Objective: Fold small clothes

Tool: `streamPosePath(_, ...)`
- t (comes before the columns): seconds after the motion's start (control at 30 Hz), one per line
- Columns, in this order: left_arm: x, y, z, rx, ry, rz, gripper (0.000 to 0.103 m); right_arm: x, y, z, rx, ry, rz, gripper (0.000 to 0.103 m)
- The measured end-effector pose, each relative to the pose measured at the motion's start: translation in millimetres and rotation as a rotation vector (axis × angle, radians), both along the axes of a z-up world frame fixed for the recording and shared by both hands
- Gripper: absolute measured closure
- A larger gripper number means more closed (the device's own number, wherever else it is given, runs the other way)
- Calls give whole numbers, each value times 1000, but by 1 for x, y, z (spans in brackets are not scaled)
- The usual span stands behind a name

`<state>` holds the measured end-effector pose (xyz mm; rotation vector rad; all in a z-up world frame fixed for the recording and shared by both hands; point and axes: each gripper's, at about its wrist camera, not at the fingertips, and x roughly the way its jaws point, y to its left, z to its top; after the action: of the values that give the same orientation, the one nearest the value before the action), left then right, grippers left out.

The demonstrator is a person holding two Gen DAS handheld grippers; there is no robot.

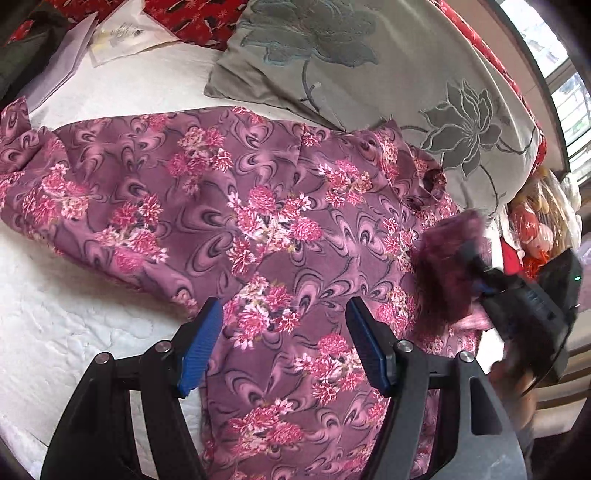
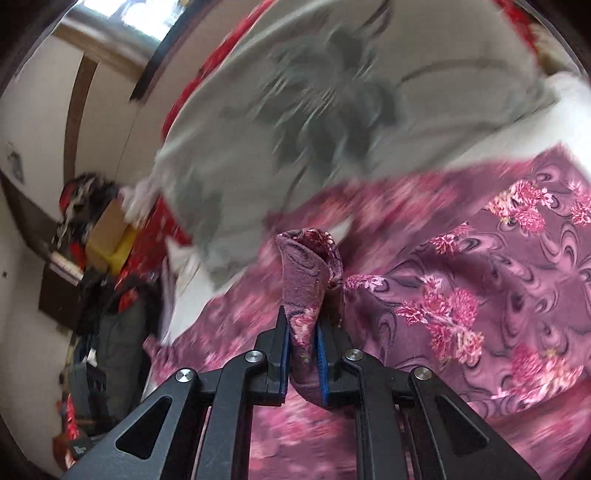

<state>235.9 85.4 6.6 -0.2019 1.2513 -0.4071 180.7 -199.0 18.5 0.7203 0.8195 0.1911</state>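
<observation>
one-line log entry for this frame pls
task: fold small clothes | left gripper: open, above floral garment | right gripper: shut on garment edge | surface: white bedcover

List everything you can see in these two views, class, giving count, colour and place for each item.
garment: one, purple with pink flowers, spread on the bed
pillow: one, grey with flower embroidery, behind the garment
mattress cover: one, white, under the garment
papers: a few, white, far corner of the bed
left gripper: one, black with blue pads, open above the garment
right gripper: one, black with blue pads, clamping a fold of the garment
</observation>
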Motion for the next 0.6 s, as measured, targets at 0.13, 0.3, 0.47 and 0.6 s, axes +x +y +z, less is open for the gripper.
streamPosePath(0.13,-5,-8,-4,-26,26,-17,35,2,47,-30,-31,126,77,76)
streamPosePath(0.3,-13,-47,-11,-69,60,-93,35,-24,40,-21,-7,118,116,55)
streamPosePath(0.47,-18,-98,-30,-73,125,-162,35,-60,-34,0,-27,92,-11,52)
streamPosePath(0.6,-12,-118,-32,-55,95,-95,35,-82,-100,3,-65,111,-149,52)
